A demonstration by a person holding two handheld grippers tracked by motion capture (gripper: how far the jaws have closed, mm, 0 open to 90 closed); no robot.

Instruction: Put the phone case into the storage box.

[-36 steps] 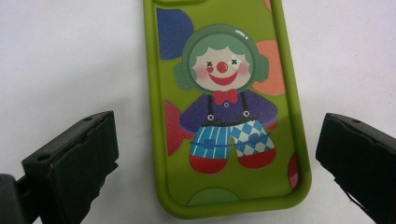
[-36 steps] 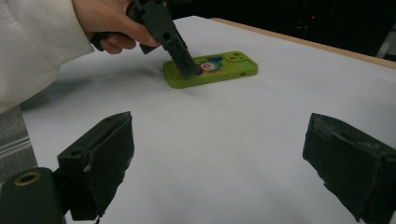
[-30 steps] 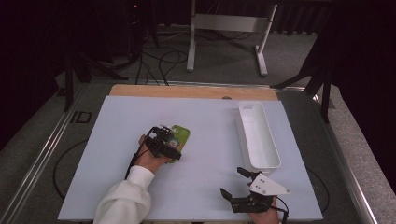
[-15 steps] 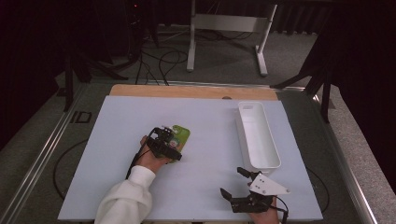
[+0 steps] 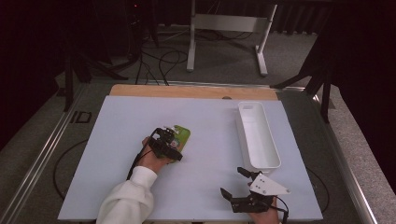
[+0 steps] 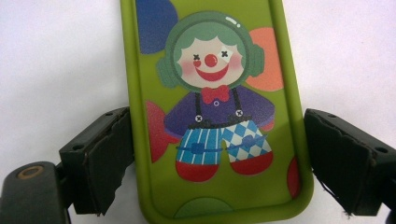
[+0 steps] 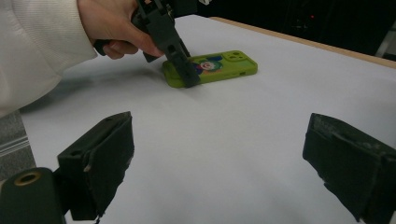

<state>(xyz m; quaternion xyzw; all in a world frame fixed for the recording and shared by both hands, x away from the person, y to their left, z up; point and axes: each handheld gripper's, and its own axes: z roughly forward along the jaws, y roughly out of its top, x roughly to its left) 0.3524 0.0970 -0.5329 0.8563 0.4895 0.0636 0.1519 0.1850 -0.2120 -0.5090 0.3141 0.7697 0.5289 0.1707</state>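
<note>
A green phone case (image 6: 215,93) printed with a clown lies flat on the white table sheet (image 5: 210,121), left of centre. My left gripper (image 6: 217,140) straddles its near end, one pad by each long side. Its jaws have just been closing: the left pad reaches the edge, while a sliver of gap stays at the right pad. In the high view the left gripper (image 5: 175,140) covers part of the case (image 5: 183,135). My right gripper (image 5: 232,181) rests near the front edge, open and empty (image 7: 217,154). Beyond its jaws I see the case (image 7: 224,65) and the left gripper (image 7: 184,74).
A long white tray (image 5: 239,126) stands lengthwise at the right of the sheet. A wooden strip (image 5: 187,91) borders the sheet's far side. Beyond the table, cables and a metal stand (image 5: 224,23) sit on the dark floor.
Both hands and the phone case stay where they were. Any change in the left jaws is too small to see from the high view.
</note>
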